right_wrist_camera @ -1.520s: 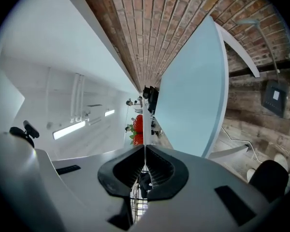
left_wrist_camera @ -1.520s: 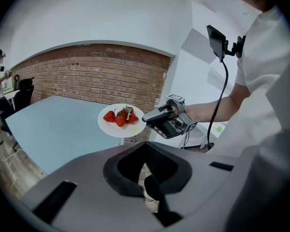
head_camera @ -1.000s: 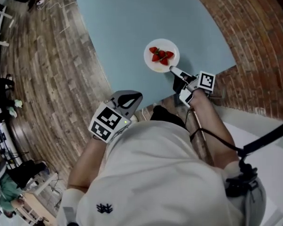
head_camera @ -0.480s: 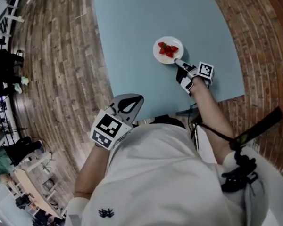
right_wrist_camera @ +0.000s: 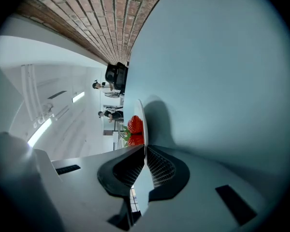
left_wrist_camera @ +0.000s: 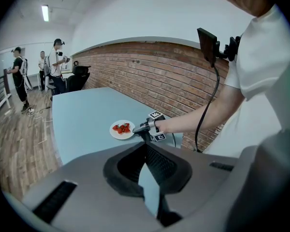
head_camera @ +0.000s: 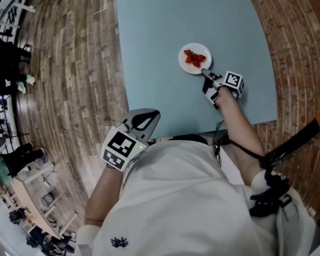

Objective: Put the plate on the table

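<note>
Strawberries are lying in a heap on a small white plate over the right part of the pale blue table in the head view. The right gripper is reaching in from the near side, its tips meeting at the plate's nearest rim, with its marker cube just behind them. The left gripper is hanging well apart from the plate, off the table's near edge and over the plank floor, close to the person's white shirt. In the left gripper view, the left gripper is showing its two ribbed fingers pressed together with nothing between them; beyond them the plate is sitting low over the table, pinched at its edge by the right gripper, while a brick wall is running behind and people are standing at the far left. In the right gripper view, the right gripper is clamping its fingers on the thin rim of the plate, which is appearing edge-on with the strawberries on one face. The other face is turning toward the table, casting a dark shadow just beside it; whether the base is touching the surface cannot be told.
</note>
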The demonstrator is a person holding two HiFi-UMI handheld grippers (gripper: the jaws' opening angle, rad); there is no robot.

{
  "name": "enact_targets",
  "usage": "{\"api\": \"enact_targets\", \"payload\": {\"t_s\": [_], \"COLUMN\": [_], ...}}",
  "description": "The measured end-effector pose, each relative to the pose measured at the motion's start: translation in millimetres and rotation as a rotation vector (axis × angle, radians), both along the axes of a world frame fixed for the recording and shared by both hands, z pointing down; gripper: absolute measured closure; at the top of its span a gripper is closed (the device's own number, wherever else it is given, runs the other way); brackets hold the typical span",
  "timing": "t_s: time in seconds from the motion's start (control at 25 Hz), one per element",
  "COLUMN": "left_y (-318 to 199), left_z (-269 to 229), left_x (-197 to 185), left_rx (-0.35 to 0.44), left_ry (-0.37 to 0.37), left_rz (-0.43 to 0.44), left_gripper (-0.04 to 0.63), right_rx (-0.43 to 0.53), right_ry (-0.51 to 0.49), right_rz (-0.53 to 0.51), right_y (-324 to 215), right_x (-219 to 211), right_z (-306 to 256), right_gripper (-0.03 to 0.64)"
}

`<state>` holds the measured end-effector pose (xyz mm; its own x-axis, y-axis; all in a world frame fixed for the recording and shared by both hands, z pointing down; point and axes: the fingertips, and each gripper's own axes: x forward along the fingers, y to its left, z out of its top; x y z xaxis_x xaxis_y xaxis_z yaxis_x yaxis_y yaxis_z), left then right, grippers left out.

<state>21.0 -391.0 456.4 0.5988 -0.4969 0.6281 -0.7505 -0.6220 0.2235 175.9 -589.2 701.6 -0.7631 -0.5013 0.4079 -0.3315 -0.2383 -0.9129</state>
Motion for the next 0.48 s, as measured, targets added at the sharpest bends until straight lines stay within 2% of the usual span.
{"api": "enact_targets", "payload": {"t_s": [0.16,0.28,0.48], "left_y": [1.0,-2.6,-3.1], "left_z": [-1.3,-5.8,-6.5], "left_x": [2.3,1.8,1.3], "left_rx": [0.015,0.021,0.025], "left_ry": [-0.013,-0.002,-0.011], "left_rz": [0.019,0.025,0.03], "left_gripper": [0.594,0.594,0.594], "right_rx": [0.015,0.012,0.028], "right_ry": [0.099,0.131,0.231], "right_rz": [-0.033,-0.04,-0.093], "right_y": [-1.5,-5.6,-4.5], "right_x": [3.9,1.8,4.0], "right_z": [4.4,1.9,1.9], "right_gripper": [0.596,0.527,0.512]}}
